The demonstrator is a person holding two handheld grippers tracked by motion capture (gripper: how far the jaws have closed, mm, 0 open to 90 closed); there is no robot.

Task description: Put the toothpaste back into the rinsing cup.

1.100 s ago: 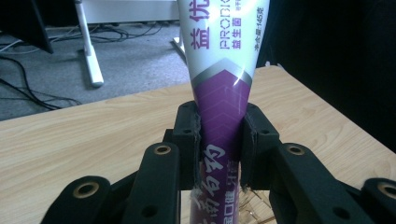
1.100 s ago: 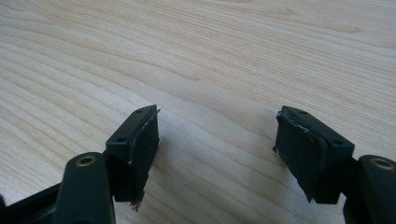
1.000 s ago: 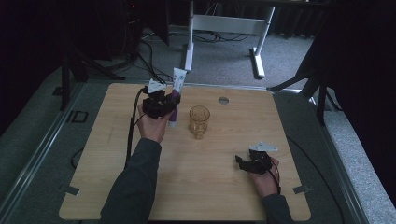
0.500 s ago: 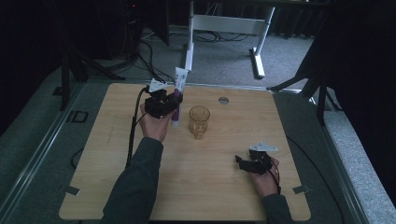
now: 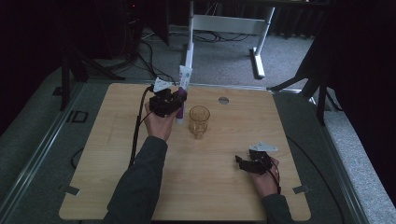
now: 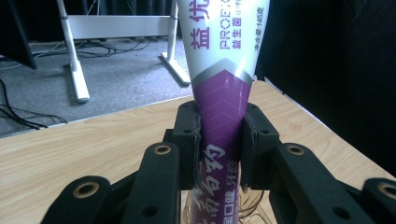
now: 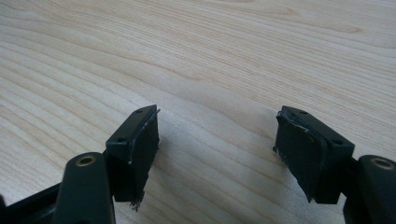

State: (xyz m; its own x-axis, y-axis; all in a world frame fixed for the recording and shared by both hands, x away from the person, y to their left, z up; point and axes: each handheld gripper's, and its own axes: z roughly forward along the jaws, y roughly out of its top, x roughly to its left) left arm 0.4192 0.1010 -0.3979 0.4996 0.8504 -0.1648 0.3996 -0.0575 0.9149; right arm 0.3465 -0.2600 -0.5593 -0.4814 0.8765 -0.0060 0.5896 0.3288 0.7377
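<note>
Left gripper view: padded jaws pinch glossy, tapering purple-white tube [image 6: 222, 88].

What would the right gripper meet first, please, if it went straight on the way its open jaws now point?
Probably the bare wooden table: the right gripper looks down along its jaws at plain wood, with nothing between or ahead. How shallow the angle is cannot be judged.

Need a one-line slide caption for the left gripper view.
Left gripper clamps an upright purple-and-white tube between its jaws above the wooden table.

Purple-white tube [image 6: 223, 88] upright, cap down, beside amber glass [image 5: 199, 121].
</note>
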